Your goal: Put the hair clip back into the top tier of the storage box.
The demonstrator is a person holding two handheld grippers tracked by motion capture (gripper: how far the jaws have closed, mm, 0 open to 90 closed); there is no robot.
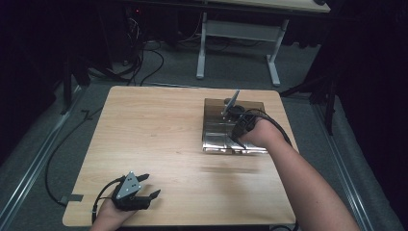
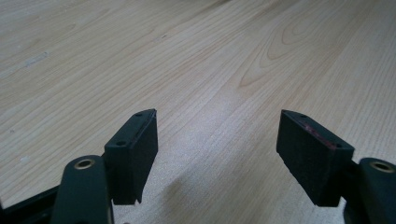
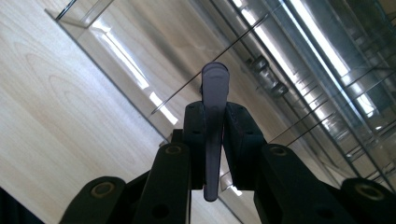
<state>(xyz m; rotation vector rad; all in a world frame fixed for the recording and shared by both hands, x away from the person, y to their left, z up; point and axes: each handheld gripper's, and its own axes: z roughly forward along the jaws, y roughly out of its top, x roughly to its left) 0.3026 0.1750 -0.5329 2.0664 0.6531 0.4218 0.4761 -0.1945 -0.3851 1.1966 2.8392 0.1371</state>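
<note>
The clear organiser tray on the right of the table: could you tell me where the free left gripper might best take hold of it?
Probably the near-left wall of the clear organiser tray, approached from above with the jaws straddling that thin upright rim. The right gripper holds a flat grey utensil over its far end, so the left gripper should keep to the near side.

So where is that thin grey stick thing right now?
The grey stick is clamped between the jaws of the right hand-held gripper, sticking up over the clear plastic organiser tray on the right side of the wooden table in the high view.
</note>
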